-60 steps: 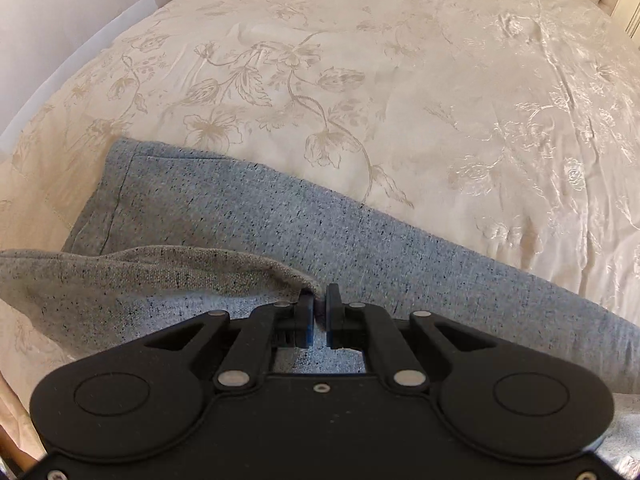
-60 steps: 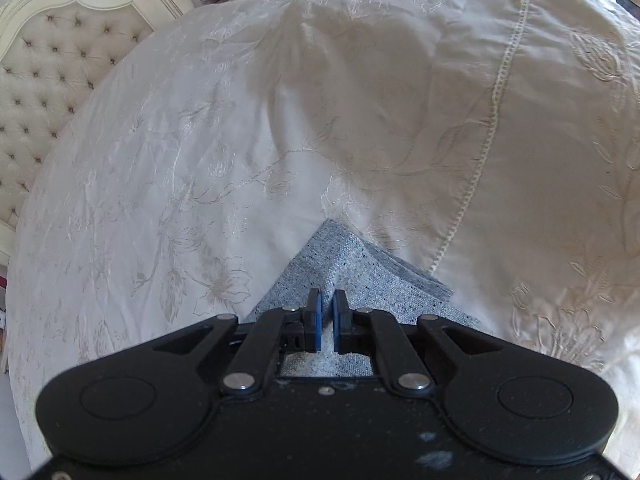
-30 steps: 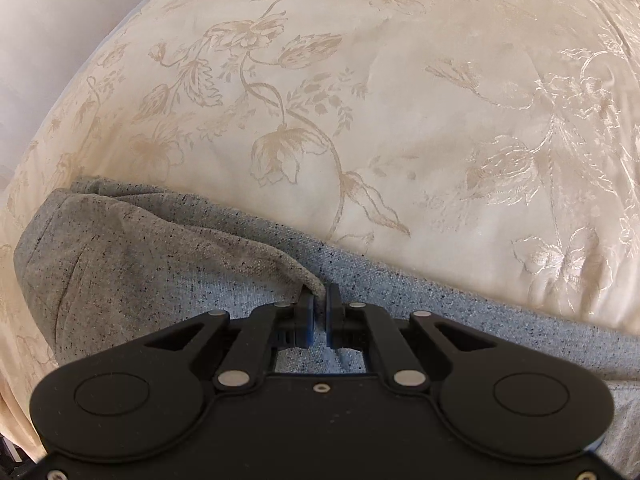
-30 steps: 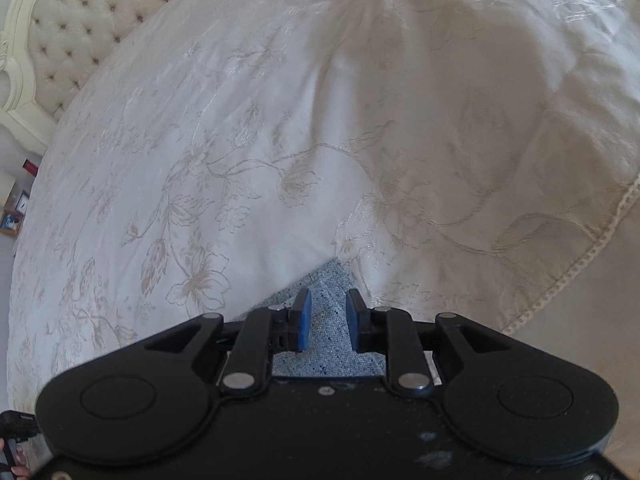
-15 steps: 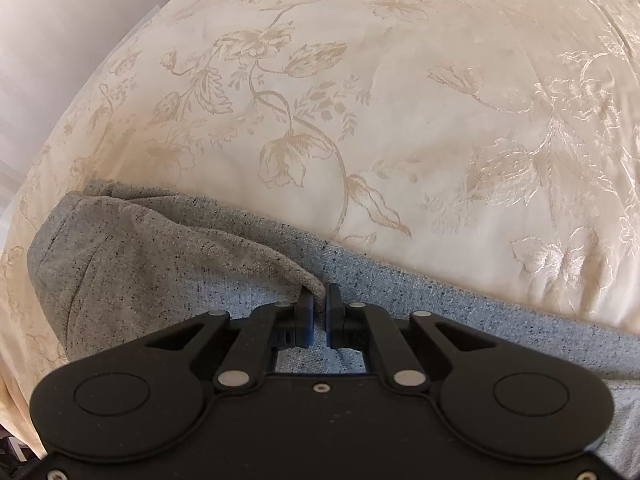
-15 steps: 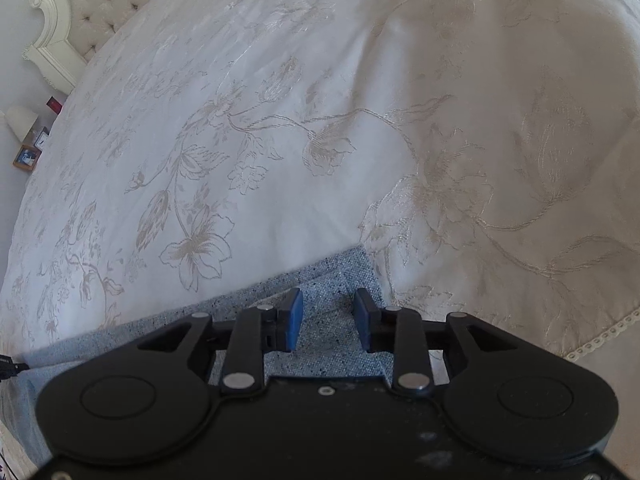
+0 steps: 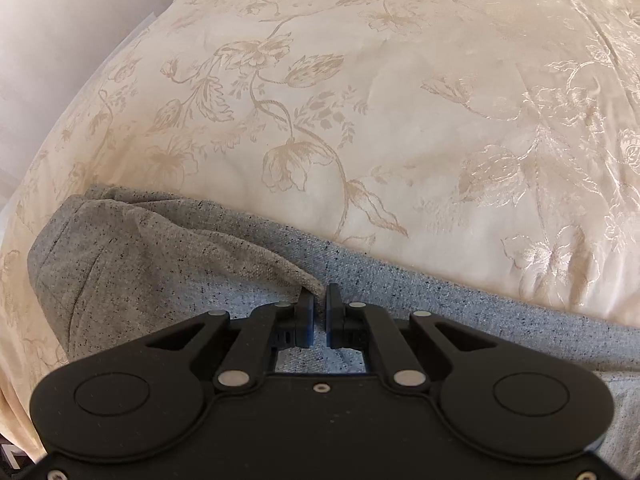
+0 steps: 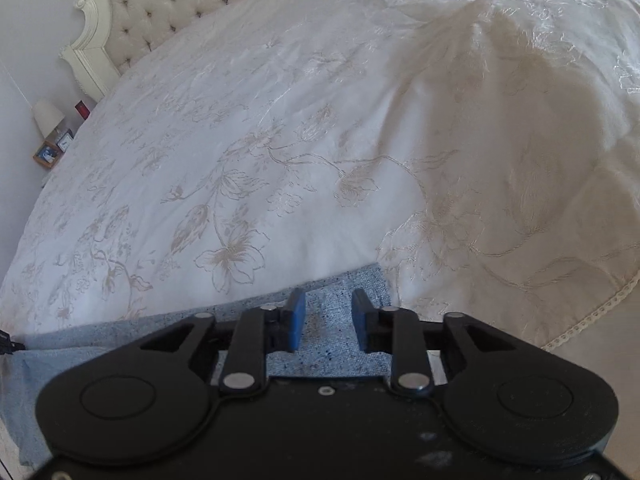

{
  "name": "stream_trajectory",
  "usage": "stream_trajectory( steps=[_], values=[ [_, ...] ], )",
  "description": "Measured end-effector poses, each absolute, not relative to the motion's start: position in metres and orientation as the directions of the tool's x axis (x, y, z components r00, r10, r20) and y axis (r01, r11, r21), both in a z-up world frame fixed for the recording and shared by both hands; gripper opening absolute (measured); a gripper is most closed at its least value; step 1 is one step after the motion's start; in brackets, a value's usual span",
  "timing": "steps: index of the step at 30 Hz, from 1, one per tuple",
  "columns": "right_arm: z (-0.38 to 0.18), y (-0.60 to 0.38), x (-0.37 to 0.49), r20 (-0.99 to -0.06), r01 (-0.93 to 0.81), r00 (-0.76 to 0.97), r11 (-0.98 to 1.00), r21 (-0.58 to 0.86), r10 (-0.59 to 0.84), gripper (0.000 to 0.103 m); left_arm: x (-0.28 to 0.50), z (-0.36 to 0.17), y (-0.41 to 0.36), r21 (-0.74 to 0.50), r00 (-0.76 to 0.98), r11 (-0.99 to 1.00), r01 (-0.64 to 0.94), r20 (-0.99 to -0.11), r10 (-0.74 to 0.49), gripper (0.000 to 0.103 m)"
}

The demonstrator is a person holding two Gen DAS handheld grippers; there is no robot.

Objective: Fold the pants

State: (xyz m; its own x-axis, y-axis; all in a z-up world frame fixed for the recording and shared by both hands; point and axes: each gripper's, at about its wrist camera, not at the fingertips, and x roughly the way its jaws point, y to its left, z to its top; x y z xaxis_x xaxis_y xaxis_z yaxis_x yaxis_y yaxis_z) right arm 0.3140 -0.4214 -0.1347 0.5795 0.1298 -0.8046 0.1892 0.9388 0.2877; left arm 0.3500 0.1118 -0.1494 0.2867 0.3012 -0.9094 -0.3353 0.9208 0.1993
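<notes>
Floral bedspread (image 7: 400, 120) all around, tufted headboard (image 8: 180, 4) beyond. My left gripper (image 7: 318, 308) pinches a fold of the grey pants (image 7: 160, 256); my right gripper (image 8: 328, 316) hovers spread above their corner.

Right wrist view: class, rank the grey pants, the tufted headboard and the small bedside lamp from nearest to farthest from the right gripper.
1. Pants: directly under the open right gripper, flat on the bedspread.
2. Lamp: far left, beside the bed.
3. Headboard: top left, at the bed's far end.
The lamp and headboard's near corner are close to each other; this order is a judgement.
</notes>
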Motion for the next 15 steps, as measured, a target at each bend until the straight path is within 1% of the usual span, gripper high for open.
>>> stream_trajectory(
  steps=[4,7,9,11,13,14,15],
  values=[
    [-0.153,-0.42,0.333,-0.852,0.19,0.503,0.943,0.274,0.146,0.033,0.348,-0.15,0.111,0.2,0.291,0.921,-0.335,-0.907,0.303,0.007],
    [-0.167,-0.404,0.343,-0.885,0.132,0.454,0.975,0.179,0.101,0.033,0.345,-0.151,0.11,0.207,0.295,0.918,-0.34,-0.903,0.313,0.007],
    [-0.171,-0.395,0.345,-0.889,0.096,0.455,0.989,0.112,0.057,0.034,0.345,-0.151,0.109,0.213,0.295,0.916,-0.341,-0.901,0.319,0.007],
    [-0.172,-0.39,0.346,-0.888,0.08,0.459,0.994,0.081,0.035,0.035,0.345,-0.151,0.109,0.216,0.297,0.914,-0.343,-0.899,0.323,0.007],
    [-0.173,-0.389,0.346,-0.885,0.072,0.463,0.994,0.084,0.041,0.037,0.345,-0.15,0.109,0.215,0.297,0.912,-0.348,-0.898,0.325,0.007],
    [-0.172,-0.391,0.345,-0.878,0.072,0.475,0.992,0.108,0.061,0.037,0.345,-0.149,0.109,0.214,0.298,0.912,-0.351,-0.898,0.325,0.007],
    [-0.17,-0.395,0.341,-0.864,0.075,0.496,0.987,0.144,0.088,0.027,0.344,-0.149,0.109,0.212,0.299,0.911,-0.354,-0.897,0.325,0.007]
  ],
)
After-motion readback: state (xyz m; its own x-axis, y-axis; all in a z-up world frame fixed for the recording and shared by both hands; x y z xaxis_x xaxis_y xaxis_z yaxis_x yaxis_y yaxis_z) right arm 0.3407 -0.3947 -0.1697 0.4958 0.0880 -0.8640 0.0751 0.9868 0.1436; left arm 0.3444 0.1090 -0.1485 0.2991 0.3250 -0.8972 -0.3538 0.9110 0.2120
